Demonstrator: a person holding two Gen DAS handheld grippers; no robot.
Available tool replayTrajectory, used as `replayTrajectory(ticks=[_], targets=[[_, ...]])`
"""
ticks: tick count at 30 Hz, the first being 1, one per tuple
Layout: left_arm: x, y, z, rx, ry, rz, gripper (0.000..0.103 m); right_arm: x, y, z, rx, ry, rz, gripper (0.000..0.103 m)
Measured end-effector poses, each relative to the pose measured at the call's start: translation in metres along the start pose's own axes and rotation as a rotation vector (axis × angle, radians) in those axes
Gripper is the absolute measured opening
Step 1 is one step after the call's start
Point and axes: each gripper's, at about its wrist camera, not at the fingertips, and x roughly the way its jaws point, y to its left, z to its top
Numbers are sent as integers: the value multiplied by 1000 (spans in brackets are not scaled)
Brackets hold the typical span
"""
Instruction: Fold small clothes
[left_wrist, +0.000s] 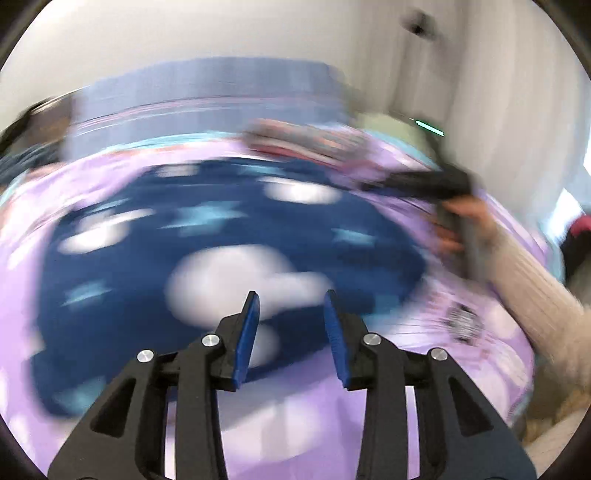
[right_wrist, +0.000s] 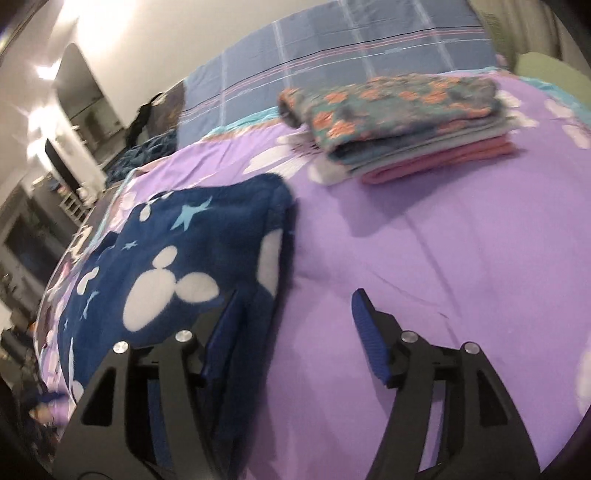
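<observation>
Ahead of the left hand-held gripper (left_wrist: 291, 306), jaws apart and empty, lies the navy star-and-cloud fleece garment (left_wrist: 207, 236) on the bed. Right hand-held gripper (right_wrist: 295, 314) spread, apparently empty; dragging may undo folds.

Left gripper (left_wrist: 291, 306), jaws parted, hovers over the blurred navy star-print garment (left_wrist: 221, 229) on the purple bedsheet (left_wrist: 295, 417).

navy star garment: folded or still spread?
Folded, at least partly: the navy garment shows doubled layers along its right edge on the purple sheet. Final fold: cannot tell.
</observation>
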Motion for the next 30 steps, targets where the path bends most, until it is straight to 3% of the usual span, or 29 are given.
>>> replayTrajectory(ticks=[1,4,6,9,11,12,13,14,15,20,24,28,29,30], targets=[[-16,32,-5,-77,-21,65,37,-9,7,2,-13,-11,-36,63],[-46,102,-22,-242,-49,168,34,-37,37,13,-75,-66,-69,63],[-57,131,-34,-300,-47,175,18,-46,66,21,-127,-85,-58,63],[-65,153,-50,-329,-39,169,18,-40,132,32,-246,-67,-35,63],[-61,162,-56,-351,-33,144,19,-21,188,35,-349,-36,-29,63],[-57,167,-58,-366,-32,121,25,-8,215,36,-389,-10,-21,63],[-55,171,-58,-378,-30,102,31,5,237,36,-419,13,-14,63],[-52,175,-58,-388,-31,93,48,17,258,35,-448,36,-11,63],[-50,179,-60,-394,-35,89,58,30,279,33,-477,58,-12,63],[-40,189,-58,-380,-42,-60,56,112,374,30,-574,180,-59,63],[-34,188,-54,-349,-60,-118,36,171,418,30,-627,215,-148,63],[-35,202,-59,-403,-75,-178,30,227,440,31,-639,285,-230,63],[-35,204,-61,-412,-78,-191,29,237,441,31,-637,298,-247,62],[-34,206,-62,-421,-77,-208,22,247,442,31,-640,306,-265,48]])
